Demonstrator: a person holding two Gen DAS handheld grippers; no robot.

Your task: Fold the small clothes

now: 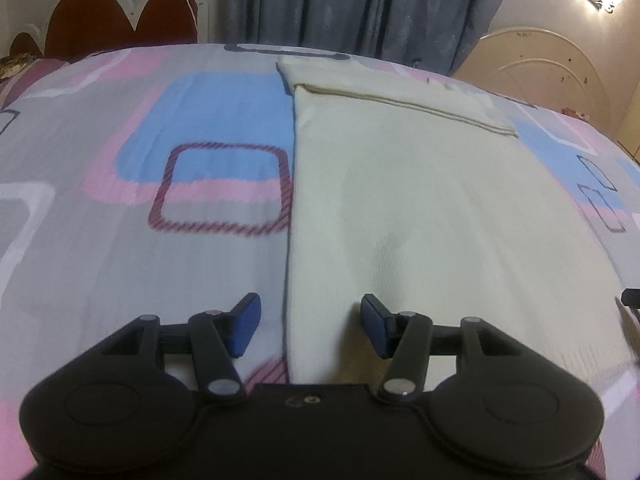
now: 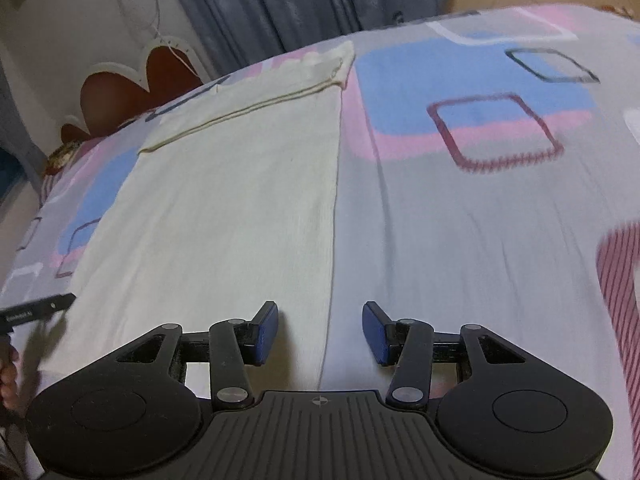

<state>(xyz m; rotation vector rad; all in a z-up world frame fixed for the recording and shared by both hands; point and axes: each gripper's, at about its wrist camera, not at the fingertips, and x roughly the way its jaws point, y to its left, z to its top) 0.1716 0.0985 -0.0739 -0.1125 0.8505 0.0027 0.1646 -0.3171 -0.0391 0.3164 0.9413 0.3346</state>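
- A cream garment [image 1: 420, 200] is laid flat on the patterned bedsheet [image 1: 120, 200], already folded into a long strip, with a hemmed edge turned over at the far end.
- The left gripper [image 1: 310, 326] is held low over the near end of the cloth, jaws spread wide, nothing gripped. The garment's left edge is seen running right between its blue pads [image 1: 244, 326].
- The right gripper [image 2: 320, 332] is also spread wide and empty, straddling the garment's right edge, so one pad is over cloth and the other over the sheet.
- In the right wrist view the garment [image 2: 224, 200] is seen on the left half of the bed.
- Grey curtains [image 1: 340, 0] and a heart-shaped headboard [image 1: 120, 12] are seen behind the bed.
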